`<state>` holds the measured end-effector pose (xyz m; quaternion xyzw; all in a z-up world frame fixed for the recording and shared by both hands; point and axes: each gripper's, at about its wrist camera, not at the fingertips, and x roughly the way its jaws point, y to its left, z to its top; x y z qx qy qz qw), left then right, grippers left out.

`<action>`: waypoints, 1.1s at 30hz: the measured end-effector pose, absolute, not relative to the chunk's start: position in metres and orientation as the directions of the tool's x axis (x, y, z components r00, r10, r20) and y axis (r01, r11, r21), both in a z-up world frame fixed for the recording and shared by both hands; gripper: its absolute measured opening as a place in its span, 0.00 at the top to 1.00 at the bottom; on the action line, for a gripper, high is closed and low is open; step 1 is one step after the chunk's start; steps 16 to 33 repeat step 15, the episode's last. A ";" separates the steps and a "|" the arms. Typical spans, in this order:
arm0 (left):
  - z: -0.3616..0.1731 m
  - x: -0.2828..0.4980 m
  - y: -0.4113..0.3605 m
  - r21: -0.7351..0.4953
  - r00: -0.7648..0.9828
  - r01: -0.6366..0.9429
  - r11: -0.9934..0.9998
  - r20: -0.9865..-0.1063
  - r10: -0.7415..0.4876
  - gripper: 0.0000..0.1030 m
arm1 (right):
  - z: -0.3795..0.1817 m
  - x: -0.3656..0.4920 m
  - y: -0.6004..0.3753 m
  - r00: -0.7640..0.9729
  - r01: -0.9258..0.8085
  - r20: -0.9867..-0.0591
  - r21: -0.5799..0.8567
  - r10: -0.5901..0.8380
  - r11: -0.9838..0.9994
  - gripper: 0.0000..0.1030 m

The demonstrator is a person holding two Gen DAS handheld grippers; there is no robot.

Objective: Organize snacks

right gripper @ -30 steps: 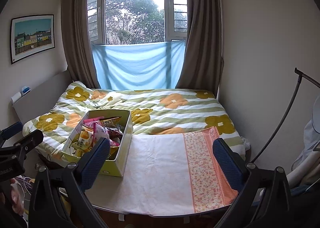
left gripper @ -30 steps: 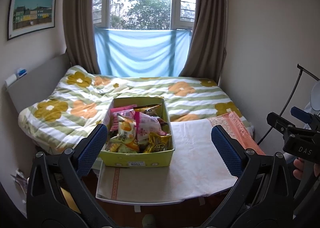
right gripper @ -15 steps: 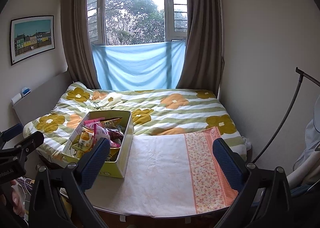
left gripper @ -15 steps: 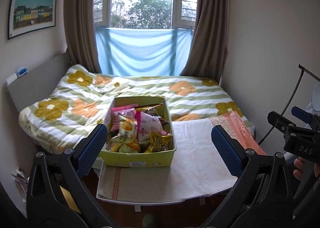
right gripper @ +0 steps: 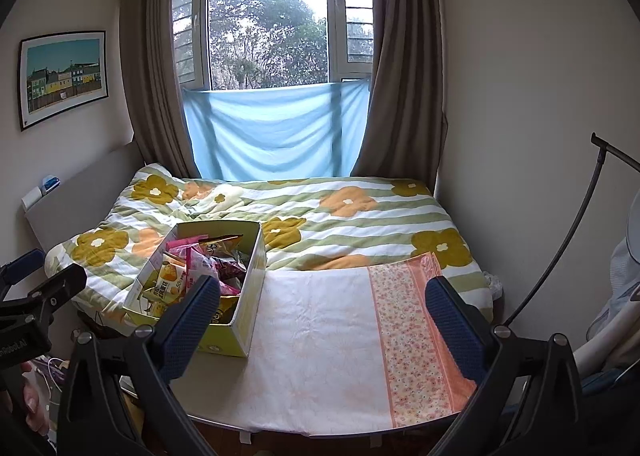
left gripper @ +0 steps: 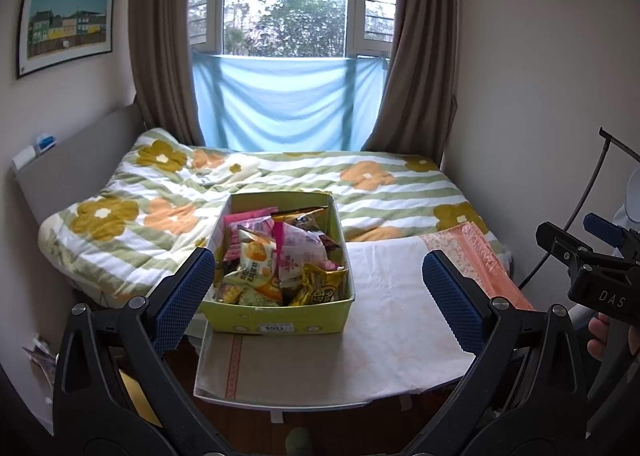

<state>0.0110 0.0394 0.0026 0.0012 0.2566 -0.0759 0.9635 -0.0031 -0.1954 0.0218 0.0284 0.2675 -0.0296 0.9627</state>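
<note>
A yellow-green cardboard box (left gripper: 280, 322) full of snack packets (left gripper: 280, 260) stands on the near left part of a white cloth-covered board (left gripper: 384, 320) at the foot of the bed. It also shows in the right wrist view (right gripper: 248, 296), with snack packets (right gripper: 188, 276) inside. My left gripper (left gripper: 318, 296) is open and empty, held back from the box, jaws wide apart. My right gripper (right gripper: 322, 314) is open and empty, held over the near edge of the white cloth (right gripper: 320, 336), to the right of the box.
A bed with a flowered striped quilt (right gripper: 320, 215) lies behind the board. A peach floral strip (right gripper: 408, 328) covers the board's right side. Walls close in on both sides. A dark stand pole (right gripper: 568, 232) rises at the right. The window (right gripper: 272, 15) has a blue cloth (right gripper: 276, 131) beneath it.
Both grippers have drifted slightly toward the bed and up. The box looks a little nearer in the left wrist view. Nothing was taken hold of.
</note>
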 end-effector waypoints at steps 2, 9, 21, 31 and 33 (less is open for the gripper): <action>0.002 0.013 0.040 -0.032 0.857 0.140 0.990 -0.498 -0.137 0.00 | 0.021 -0.002 -0.195 0.855 0.072 -0.518 0.048 -0.037 0.996 0.01; -0.001 0.015 0.042 -0.012 0.871 0.110 0.994 -0.481 -0.102 0.00 | 0.017 0.005 -0.188 0.846 0.073 -0.533 0.050 -0.035 0.996 0.01; -0.008 0.025 0.052 -0.034 0.863 0.118 0.992 -0.490 -0.119 0.00 | 0.010 0.016 -0.177 0.832 0.065 -0.555 0.049 -0.026 0.997 0.01; -0.008 0.025 0.052 -0.034 0.863 0.118 0.992 -0.490 -0.119 0.00 | 0.010 0.016 -0.177 0.832 0.065 -0.555 0.049 -0.026 0.997 0.01; -0.008 0.025 0.052 -0.034 0.863 0.118 0.992 -0.490 -0.119 0.00 | 0.010 0.016 -0.177 0.832 0.065 -0.555 0.049 -0.026 0.997 0.01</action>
